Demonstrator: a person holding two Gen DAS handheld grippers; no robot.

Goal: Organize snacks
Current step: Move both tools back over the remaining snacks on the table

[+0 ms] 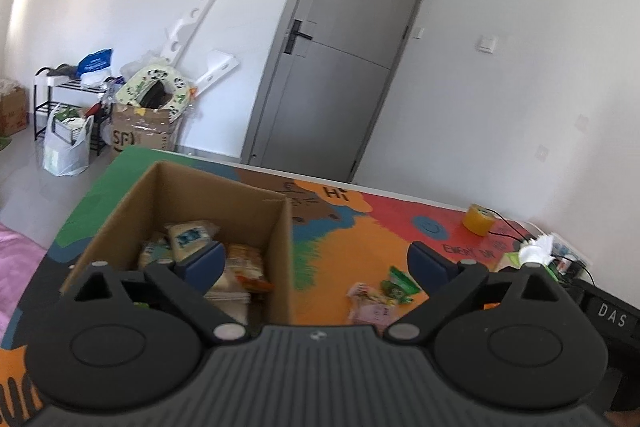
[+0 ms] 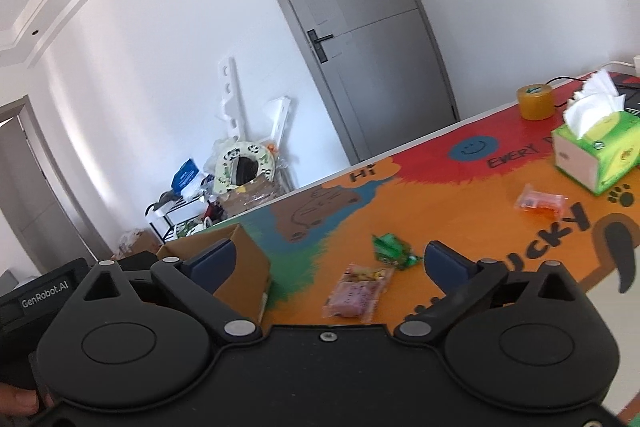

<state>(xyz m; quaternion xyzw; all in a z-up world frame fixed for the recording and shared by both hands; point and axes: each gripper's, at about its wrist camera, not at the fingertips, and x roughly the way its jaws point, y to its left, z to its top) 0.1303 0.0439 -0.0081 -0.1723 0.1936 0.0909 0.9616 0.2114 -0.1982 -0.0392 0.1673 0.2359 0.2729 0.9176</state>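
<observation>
**Operator:** I'm looking over a table (image 2: 460,195) covered in a loud painted mat — orange, red, green and blue patches, a blue smiley, a brown cartoon car, "Hi" and "LUCKY" lettered on it. My left gripper (image 1: 316,259) has its jaws spread wide with nothing between them. Same for my right gripper (image 2: 326,261): wide apart, empty.

**Colleague:** Where are the snacks?

**Operator:** Several packets lie inside the open cardboard box (image 1: 280,251) at the mat's left end; my left gripper hangs partly over it. Three more lie loose on the orange patch to the right of the box: a pink packet (image 2: 356,297), a crumpled green packet (image 2: 390,247) just beyond it, and an orange packet (image 2: 540,205) well apart, near the tissue box (image 2: 600,151).

**Colleague:** Anything else on the surface?

**Operator:** A roll of yellow tape (image 2: 535,102) near the far edge on the red area, with a black cable running beside it.

**Colleague:** And the room?

**Operator:** White walls, a shut grey door (image 1: 340,59) with a dark handle, pale floor tiles. In the far corner there's clutter — a small black rack (image 1: 68,107), a white plastic bag, a taped carton stuffed with things, white boards leaning on the wall.
</observation>
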